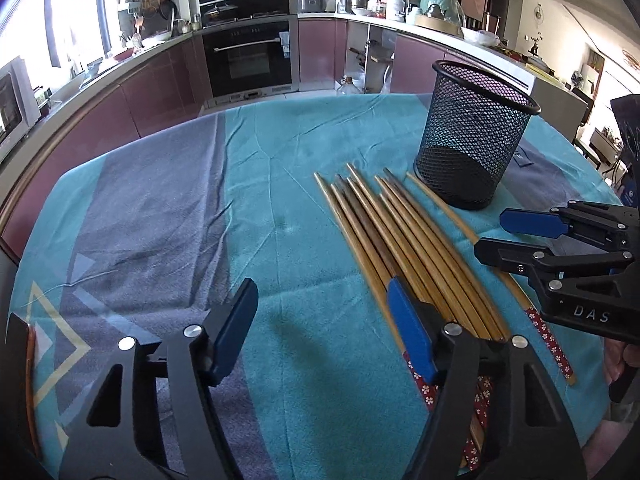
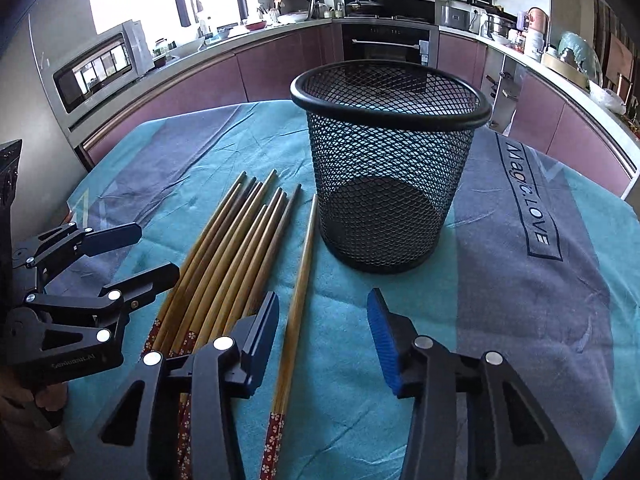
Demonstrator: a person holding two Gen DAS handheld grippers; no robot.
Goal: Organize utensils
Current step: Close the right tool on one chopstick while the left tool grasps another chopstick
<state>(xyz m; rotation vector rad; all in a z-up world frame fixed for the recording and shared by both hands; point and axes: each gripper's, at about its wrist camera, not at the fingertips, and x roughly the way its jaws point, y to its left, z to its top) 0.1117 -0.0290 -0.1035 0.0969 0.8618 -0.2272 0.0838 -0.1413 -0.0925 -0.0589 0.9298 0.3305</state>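
Chopsticks [image 1: 404,236] lie in a loose bundle on the teal cloth [image 1: 280,208] over the tabletop, thin tips toward the top of the frame, patterned red ends toward the bottom. One single chopstick [image 2: 298,300] lies apart, just right of the bundle in the right wrist view. Empty mesh cup [image 2: 390,168] stands upright, upper centre, near the tips.

Left tongs [image 1: 322,332]: jaws apart, gripping nothing; the right-hand pad sits over the bundle's left edge, the other over bare cloth. In the left view they are at lower centre.

Right tongs [image 2: 324,340]: jaws apart, empty; they straddle the single chopstick, pads not pressing on it.

Step in hand, as judged: first pick; nothing is in the cup yet.

Notes for doing it well:
- Take the single chopstick first; it is clear of its neighbours.
- Close on the shaft above the red end, pads square to it, so it will not roll.
- Lift clear, tip it upright, and lower it inside the rim.
- Keep the left tongs away from the bundle to avoid scattering it.
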